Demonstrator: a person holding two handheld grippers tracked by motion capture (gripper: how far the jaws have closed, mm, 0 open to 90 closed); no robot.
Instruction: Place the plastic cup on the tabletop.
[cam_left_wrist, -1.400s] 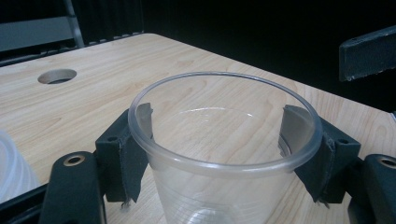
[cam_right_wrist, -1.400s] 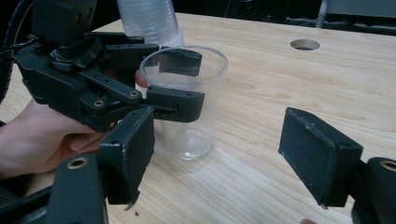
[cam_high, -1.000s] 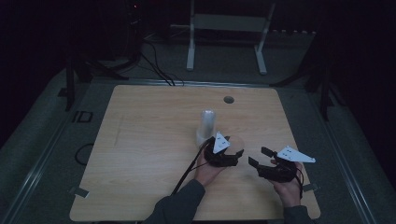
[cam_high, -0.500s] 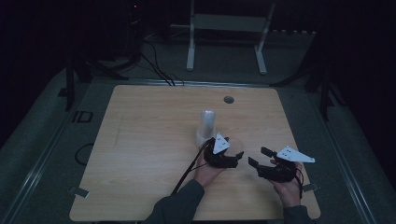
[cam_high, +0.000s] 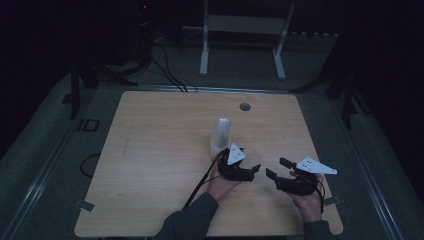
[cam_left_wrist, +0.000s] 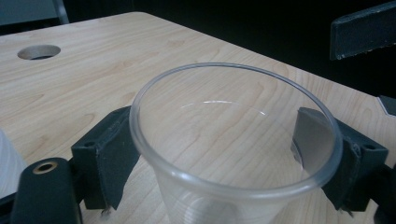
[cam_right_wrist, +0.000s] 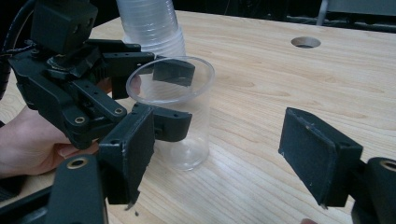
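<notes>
Cup (cam_left_wrist: 233, 154) stands upright on the table (cam_high: 150, 165) between my left tool's (cam_high: 247, 172) jaws, which have just been opening and now sit released around its rim. My right tool (cam_high: 276, 168) hangs open nearby. Beyond stands a cup stack (cam_high: 221, 134).

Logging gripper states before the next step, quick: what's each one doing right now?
Left gripper: jaws have just been opening; now open around the clear cup, pads off it.
Right gripper: open, holding nothing.
</notes>
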